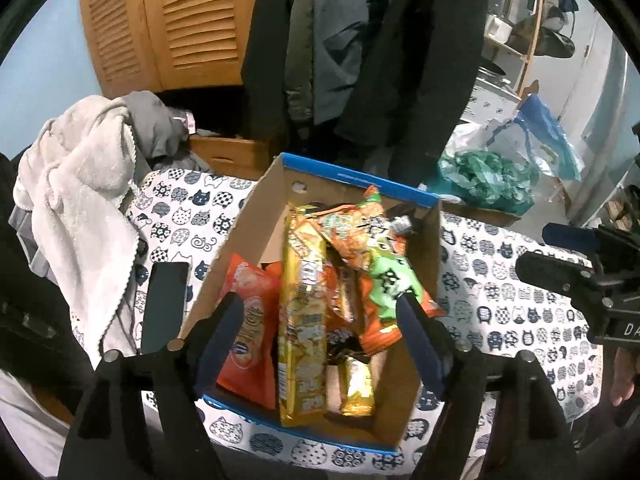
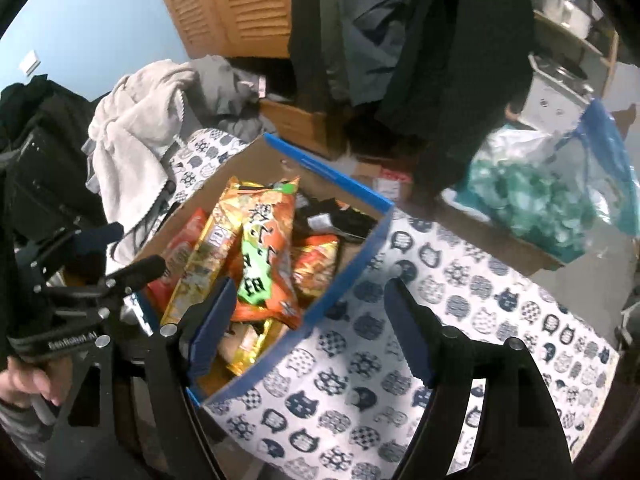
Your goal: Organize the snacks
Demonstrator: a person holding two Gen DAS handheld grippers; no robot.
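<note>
At the left edge of the worktop [image 1: 520,320] a heap of pale fleece [image 1: 76,208] spills over the cat-print cover, and a dark phone [image 1: 166,308] lies flat just beside the box, so I have little open room on that side. My left hand-held gripper [image 1: 320,320] hangs above the cardboard box [image 1: 260,208] with its jaws spread wide and nothing between the pads; the snacks lie below the gap.

The box has blue rims and brown inner walls, and stands toward the left and back of the cover. Its left inner wall is bare, with a strip of free floor beside it. Inside, from left to right: an orange-red packet [image 1: 248,320] leaning on the left side, a long gold packet [image 1: 302,320] running front to back, a small gold wrapper [image 1: 356,388] near the front wall, then an orange-and-green bag [image 1: 384,264] lying across the top toward the right wall. The packets overlap and fill most of the box.

My right hand-held gripper [image 2: 308,316] is released too, jaws wide and empty, straddling the box's right wall [image 2: 344,280]. To its right the patterned cover lies flat and open up to the far edge, where a bag of green material [image 2: 532,200] sits beyond it.
</note>
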